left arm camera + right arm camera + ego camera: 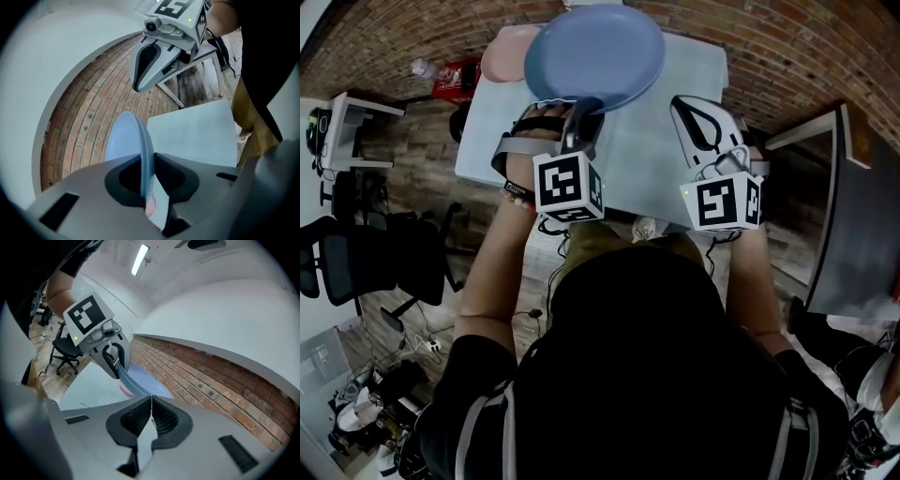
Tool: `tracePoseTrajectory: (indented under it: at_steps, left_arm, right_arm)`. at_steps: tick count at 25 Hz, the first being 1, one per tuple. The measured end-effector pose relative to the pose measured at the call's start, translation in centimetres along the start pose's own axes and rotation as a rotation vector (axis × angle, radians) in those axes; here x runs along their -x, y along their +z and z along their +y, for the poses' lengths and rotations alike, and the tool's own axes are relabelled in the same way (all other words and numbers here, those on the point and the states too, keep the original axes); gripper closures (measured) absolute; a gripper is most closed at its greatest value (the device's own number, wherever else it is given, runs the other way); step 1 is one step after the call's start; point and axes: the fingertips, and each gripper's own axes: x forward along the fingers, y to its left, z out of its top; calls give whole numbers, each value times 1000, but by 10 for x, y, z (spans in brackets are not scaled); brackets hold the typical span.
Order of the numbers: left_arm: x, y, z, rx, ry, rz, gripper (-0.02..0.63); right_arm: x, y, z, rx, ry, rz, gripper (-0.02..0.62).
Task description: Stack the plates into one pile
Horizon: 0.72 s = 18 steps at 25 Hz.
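My left gripper [581, 111] is shut on the near rim of a blue plate [595, 52], which hangs over the far part of the pale table [661, 150]. In the left gripper view the blue plate [127, 140] stands edge-on between the pads. A pink plate [506, 52] lies on the table's far left corner, partly hidden under the blue one. To the right, my right gripper [696, 117] hovers above the table with its jaws shut and nothing in them. The right gripper view shows its pads touching, and beyond them the left gripper [111, 356] with the blue plate [143, 382].
Brick-patterned floor surrounds the table. A red packet [450, 77] lies beyond the table's left corner. Black office chairs [366, 253] and a small desk [347, 127] stand at the left. A dark cabinet [853, 216] stands at the right.
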Motion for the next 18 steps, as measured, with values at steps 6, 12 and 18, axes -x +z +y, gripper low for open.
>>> tracePoseTrajectory:
  at_steps: [6,12,18]
  left_arm:
    - [-12,-65,15,27,1,33,535]
    - [-33,-134,39,43,-19,36,535]
    - [-59,-220,65,32,-48,20,534]
  right_arm:
    - [-58,23,15,-5,32,-3,558]
    - [-133,51,29,-5,55,2,558]
    - [-220,84,48,-27,42,28,558]
